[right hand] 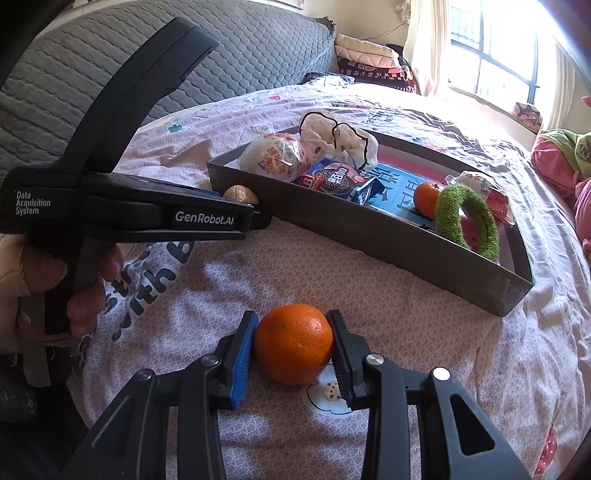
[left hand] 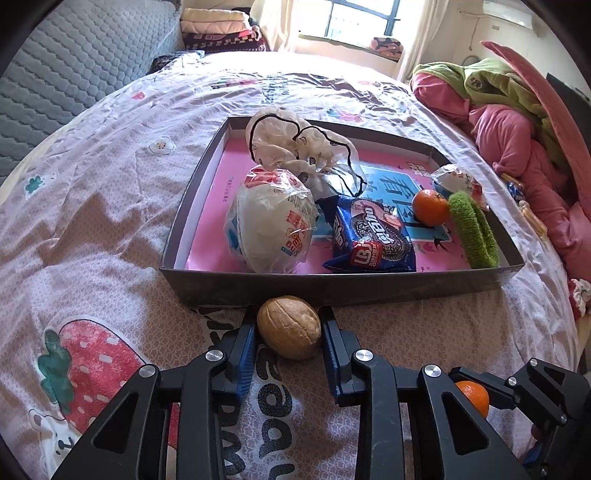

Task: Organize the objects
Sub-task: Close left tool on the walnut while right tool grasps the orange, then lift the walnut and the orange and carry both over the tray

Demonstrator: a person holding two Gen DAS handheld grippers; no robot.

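My left gripper (left hand: 289, 325) is shut on a brown walnut (left hand: 289, 326), just in front of the near wall of a dark shallow box (left hand: 332, 286) on the bed. The walnut also shows in the right wrist view (right hand: 240, 194) beside the box (right hand: 369, 229). My right gripper (right hand: 293, 341) is shut on an orange mandarin (right hand: 293, 343) over the bedsheet, short of the box; it shows at the lower right of the left wrist view (left hand: 474, 397). The box holds a wrapped white bun (left hand: 269, 229), a blue cookie pack (left hand: 369, 236), a drawstring pouch (left hand: 295, 147), a second mandarin (left hand: 430, 206) and a green fuzzy ring (left hand: 474, 229).
A pink patterned bedsheet (left hand: 110, 221) covers the bed. Pink and green bedding (left hand: 517, 122) is piled at the right. A grey quilted headboard (right hand: 110, 55) stands on the left. Folded blankets (left hand: 221, 29) and a window lie beyond.
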